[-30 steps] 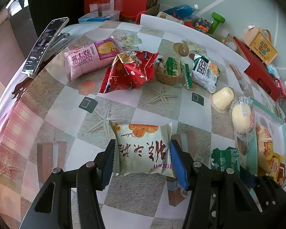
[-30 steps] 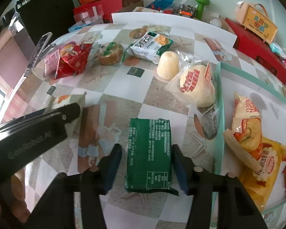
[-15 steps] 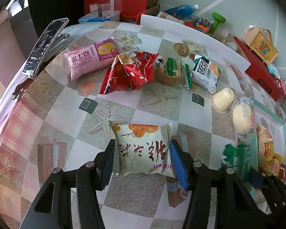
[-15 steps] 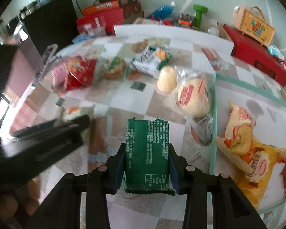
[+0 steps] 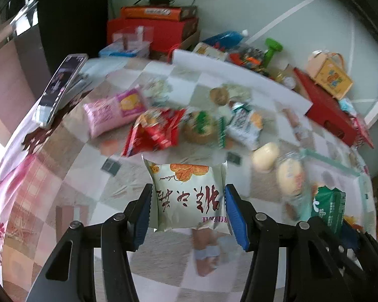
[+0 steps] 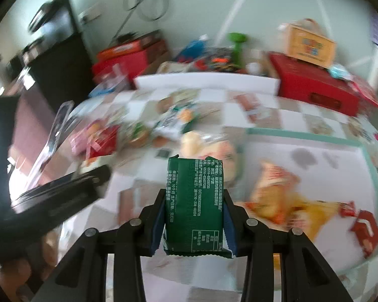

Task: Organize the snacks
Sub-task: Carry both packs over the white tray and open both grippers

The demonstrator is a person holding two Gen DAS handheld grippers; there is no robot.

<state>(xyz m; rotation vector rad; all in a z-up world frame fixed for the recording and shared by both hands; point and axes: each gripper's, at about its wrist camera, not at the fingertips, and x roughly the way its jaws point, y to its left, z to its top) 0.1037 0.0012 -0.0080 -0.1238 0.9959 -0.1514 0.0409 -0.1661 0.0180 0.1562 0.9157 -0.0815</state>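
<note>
We've got the tray [image 6: 302, 136] lying to the right, nearer the right gripper [image 6: 194, 216], which is clamped on the green packet [image 6: 195, 201], long axis pointing away. Left gripper [image 5: 187, 210] grasps the white snack bag [image 5: 186, 196], lifted, w/ tray farther right.

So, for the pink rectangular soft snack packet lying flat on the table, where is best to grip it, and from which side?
Probably across the short width of the pink packet, near its middle, coming from above: it lies flat and long, so its narrow sides would fit between the fingers.
</note>
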